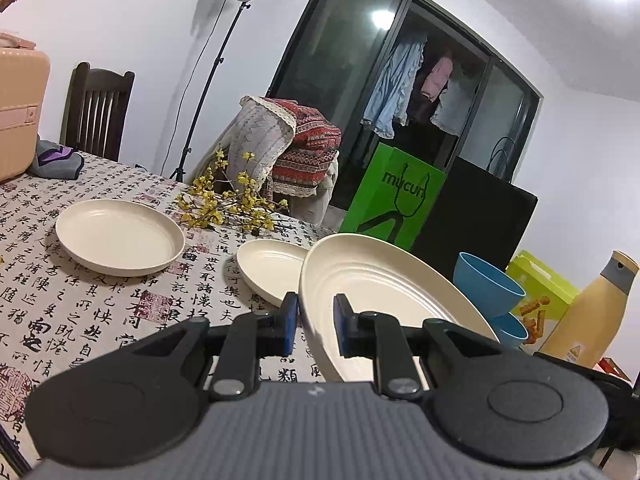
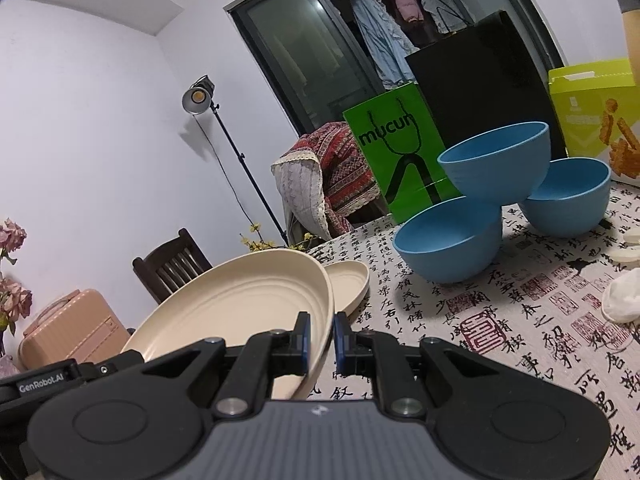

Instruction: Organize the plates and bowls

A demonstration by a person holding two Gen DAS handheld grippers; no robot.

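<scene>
"mucun" in dark letters on green paper bag [image 1: 394, 196] [image 2: 396, 156], standing behind blue bowls [image 2: 496, 172]. "GenRobot.AI" in white on black device body [image 2: 42, 387], left of plate [image 2: 240, 304]. Black Chinese calligraphy and red seal stamps printed across bench cloth [image 1: 80, 312] [image 2: 520, 320]; characters legible, text not read through. Bottle label [image 1: 574, 354] too small.

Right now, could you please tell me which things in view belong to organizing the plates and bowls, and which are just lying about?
For the job:
- lifted plate, rim between both claws, left claw, right claw
- two plates on the table
- three blue bowls

Lying about:
- yellow flowers
- green bag
- bottle
- pink suitcase
</scene>
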